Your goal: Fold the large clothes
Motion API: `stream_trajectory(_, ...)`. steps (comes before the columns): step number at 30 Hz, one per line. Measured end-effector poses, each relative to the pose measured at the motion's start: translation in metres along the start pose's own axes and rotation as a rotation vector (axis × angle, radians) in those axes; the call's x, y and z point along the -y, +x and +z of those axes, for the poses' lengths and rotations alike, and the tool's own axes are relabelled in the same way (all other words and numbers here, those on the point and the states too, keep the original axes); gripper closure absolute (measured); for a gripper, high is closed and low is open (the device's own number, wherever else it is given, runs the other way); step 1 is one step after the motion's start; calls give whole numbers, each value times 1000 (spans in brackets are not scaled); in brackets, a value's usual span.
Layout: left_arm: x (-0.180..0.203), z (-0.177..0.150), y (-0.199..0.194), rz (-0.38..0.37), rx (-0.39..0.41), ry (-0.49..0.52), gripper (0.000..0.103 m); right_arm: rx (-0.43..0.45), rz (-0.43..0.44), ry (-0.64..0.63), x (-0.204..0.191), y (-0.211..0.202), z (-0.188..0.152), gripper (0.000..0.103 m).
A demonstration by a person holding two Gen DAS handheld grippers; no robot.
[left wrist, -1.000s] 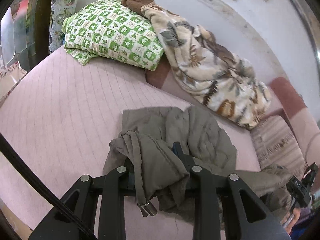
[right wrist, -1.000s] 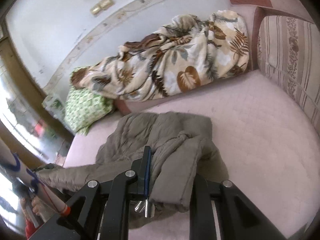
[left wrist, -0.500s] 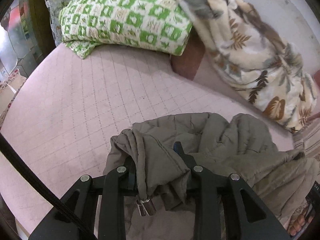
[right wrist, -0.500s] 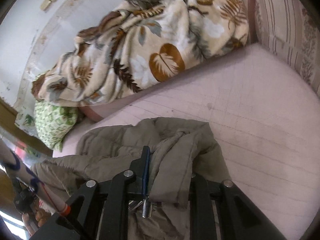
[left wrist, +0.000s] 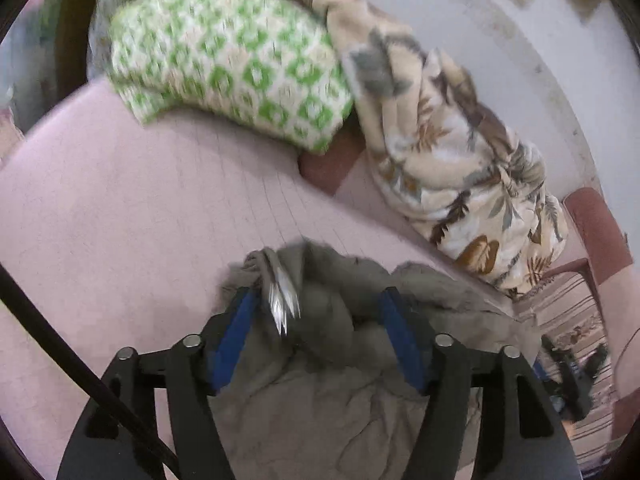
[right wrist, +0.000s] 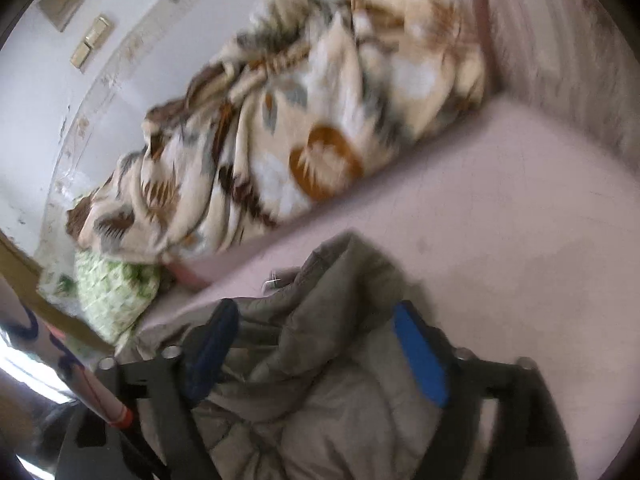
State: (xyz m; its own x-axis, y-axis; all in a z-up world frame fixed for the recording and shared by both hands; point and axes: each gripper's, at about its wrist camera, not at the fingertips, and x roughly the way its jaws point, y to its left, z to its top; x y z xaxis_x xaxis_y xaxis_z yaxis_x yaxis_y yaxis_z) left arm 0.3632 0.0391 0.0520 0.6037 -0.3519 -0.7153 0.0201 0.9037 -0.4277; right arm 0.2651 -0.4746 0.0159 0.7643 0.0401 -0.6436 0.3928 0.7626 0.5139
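Olive jacket dropped in a heap on a pink bed, both grippers spread wide over it.

Seen through the left gripper: blue-padded fingers far apart, gripping nothing, with crumpled jacket cloth bunched between and below them; a blurred metal zipper pull hanging just inside the left finger. Seen through the right gripper: fingers likewise wide, a jacket ridge rising between them; whether the pads brush the cloth, hard to tell through motion blur. Probably just let go so the bundle can settle on the bed, ready for the next fold. Beyond the fingertips, well apart from the jacket: a leaf-print blanket along the wall and a green checked pillow.
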Motion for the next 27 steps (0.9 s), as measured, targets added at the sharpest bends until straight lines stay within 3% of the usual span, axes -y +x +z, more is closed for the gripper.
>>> stream_trajectory(3,5,-9,-29,82,49,51,38,47,-18,-29,-13,-23,5,17)
stream_trajectory(6,5,-36,-56,107,86,77,38,68,-2,-68,-30,-48,-1,17)
stream_trajectory(9,-1,-70,-74,127,100,84,36,36,49,-141,-58,-66,-22,17)
stream_trajectory(14,-16,-139,-78,166,108,102,36,-4,71,-434,-130,-74,-91,27)
stream_trajectory(16,-18,-153,-70,165,99,117,36,-7,47,-521,-153,-63,-114,27)
stream_trajectory(19,-21,-166,-55,193,97,153,36,-28,-5,-552,-173,-26,-128,27)
stream_trajectory(23,-31,-169,-40,208,86,183,36,-42,-145,-563,-185,40,-126,27)
stream_trajectory(27,-50,-161,-27,206,45,164,36,-87,-269,-518,-170,106,-118,22)
